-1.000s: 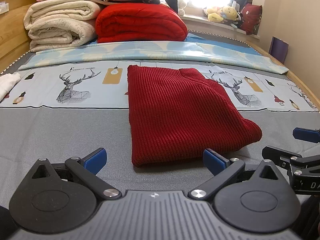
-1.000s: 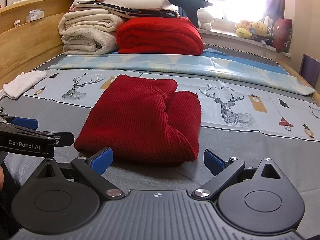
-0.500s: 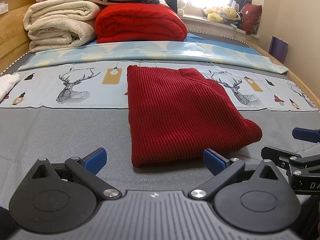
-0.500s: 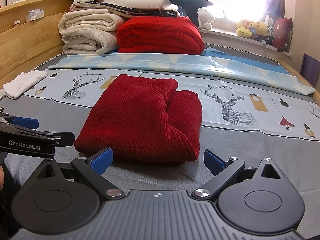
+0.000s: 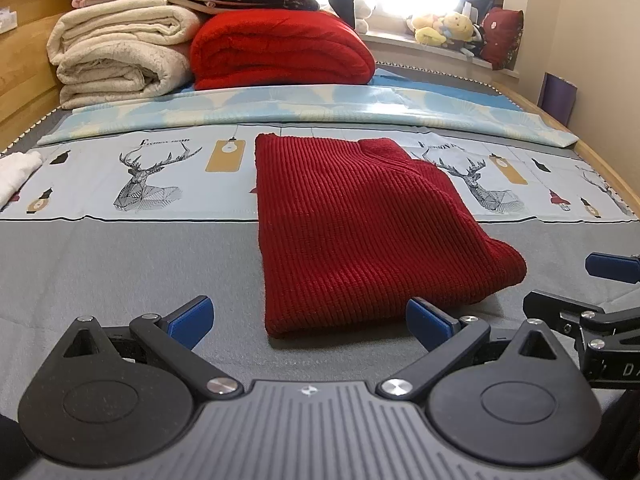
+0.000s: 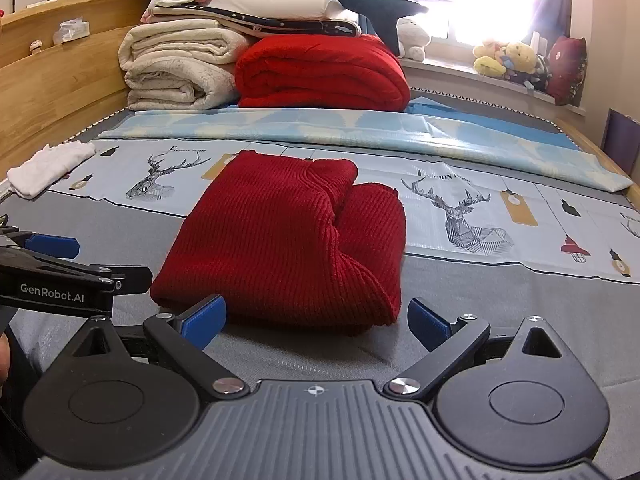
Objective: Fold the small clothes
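Note:
A dark red ribbed knit sweater (image 5: pixel 352 232) lies folded into a compact rectangle on the bed, half on the grey sheet, half on the deer-print cloth. In the right wrist view the same sweater (image 6: pixel 288 236) shows its folded sleeve bulging on the right side. My left gripper (image 5: pixel 310 320) stands open just short of the sweater's near edge, holding nothing. My right gripper (image 6: pixel 316 320) is also open, empty, with the sweater's near hem between and just beyond its blue fingertips. Each gripper appears at the edge of the other's view.
A deer-print cloth (image 5: pixel 152 176) and a pale blue quilt (image 5: pixel 280 108) cross the bed behind the sweater. Folded cream blankets (image 5: pixel 120 56) and a red blanket (image 5: pixel 280 52) are stacked at the headboard. A small white garment (image 6: pixel 48 168) lies at the left edge. Plush toys (image 6: pixel 508 60) line the windowsill.

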